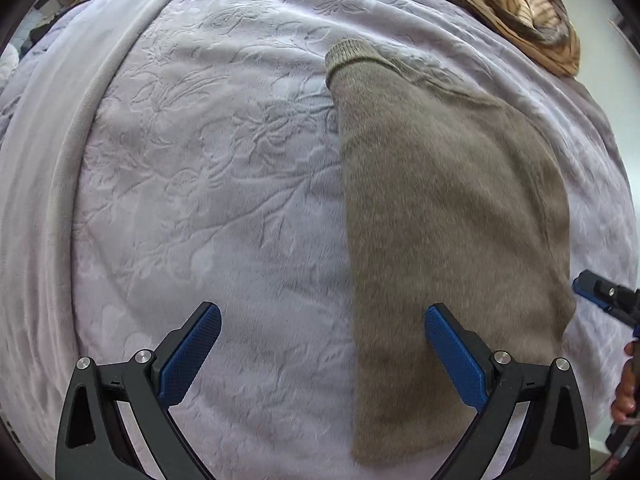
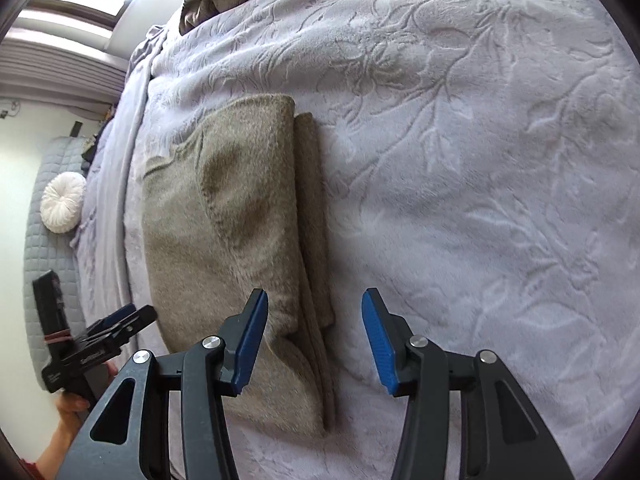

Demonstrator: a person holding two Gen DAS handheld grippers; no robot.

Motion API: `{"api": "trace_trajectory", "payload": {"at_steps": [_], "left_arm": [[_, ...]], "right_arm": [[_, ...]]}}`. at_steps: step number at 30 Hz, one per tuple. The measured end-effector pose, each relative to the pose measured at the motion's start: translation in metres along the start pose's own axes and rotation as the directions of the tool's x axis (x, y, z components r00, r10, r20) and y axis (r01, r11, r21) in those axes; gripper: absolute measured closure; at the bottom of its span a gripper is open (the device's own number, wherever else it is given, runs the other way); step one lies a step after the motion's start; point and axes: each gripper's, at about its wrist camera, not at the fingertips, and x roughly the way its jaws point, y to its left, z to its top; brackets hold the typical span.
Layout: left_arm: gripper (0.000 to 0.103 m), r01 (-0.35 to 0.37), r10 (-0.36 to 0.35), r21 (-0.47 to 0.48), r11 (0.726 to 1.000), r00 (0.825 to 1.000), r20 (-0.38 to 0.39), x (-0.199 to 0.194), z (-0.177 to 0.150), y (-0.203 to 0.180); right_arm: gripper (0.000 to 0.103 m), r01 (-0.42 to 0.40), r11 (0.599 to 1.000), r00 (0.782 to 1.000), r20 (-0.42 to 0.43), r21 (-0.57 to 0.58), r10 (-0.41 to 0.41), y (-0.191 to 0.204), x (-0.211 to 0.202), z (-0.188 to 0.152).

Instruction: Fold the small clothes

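Left wrist: my left gripper (image 1: 322,344) is spread wide, holding nothing; sweater (image 1: 448,216) runs from 12 to 5 o'clock, folded long on the blanket (image 1: 200,160).
Right wrist: my right gripper (image 2: 314,340) is apart over the sweater's near edge.
Hidden: sweater's near end is cut off behind my fingers (image 2: 250,344).
Edges: striped cloth (image 1: 520,4) at 1 o'clock.
Open room: bare blanket from 9 to 11 o'clock.

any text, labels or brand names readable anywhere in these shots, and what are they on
No text can be read for sure.
A small pale printed mark sits on the black body of the left tongs, seen in the right wrist view; it is too small and blurred to read.
The taupe sweater, the lavender embossed blanket and the right tongs show no lettering.
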Motion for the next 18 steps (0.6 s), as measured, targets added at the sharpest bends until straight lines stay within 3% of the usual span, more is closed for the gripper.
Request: {"api": "trace_trajectory", "payload": {"at_steps": [6, 8, 9, 10, 14, 18], "left_arm": [[0.001, 0.011, -0.011, -0.027, 1.0, 1.0, 0.01, 0.008, 0.014, -0.007], [0.001, 0.011, -0.01, -0.026, 1.0, 1.0, 0.011, 0.011, 0.02, -0.01], [0.001, 0.008, -0.008, -0.025, 1.0, 1.0, 0.013, 0.013, 0.023, -0.01], [0.001, 0.006, -0.005, -0.025, 1.0, 1.0, 0.013, 0.014, 0.026, -0.009], [0.001, 0.011, -0.011, -0.023, 1.0, 1.0, 0.011, 0.017, 0.028, -0.011], [0.001, 0.012, -0.012, -0.023, 1.0, 1.0, 0.006, 0.019, 0.029, -0.015]], "right_arm": [[0.05, -0.087, 0.996, 0.996, -0.003, 0.008, 0.087, 0.008, 0.014, 0.017], [0.055, -0.114, 0.993, 0.993, -0.007, 0.008, 0.114, 0.012, 0.02, 0.023], [0.081, -0.116, 0.993, 0.993, -0.011, 0.008, 0.116, 0.015, 0.024, 0.026], [0.095, -0.102, 0.995, 0.995, -0.016, 0.002, 0.102, 0.018, 0.027, 0.028], [0.095, -0.051, 0.997, 0.999, -0.004, -0.052, 0.051, 0.028, 0.027, 0.031], [0.095, -0.012, 1.0, 0.999, -0.036, -0.028, 0.011, 0.015, 0.039, 0.031]]}}
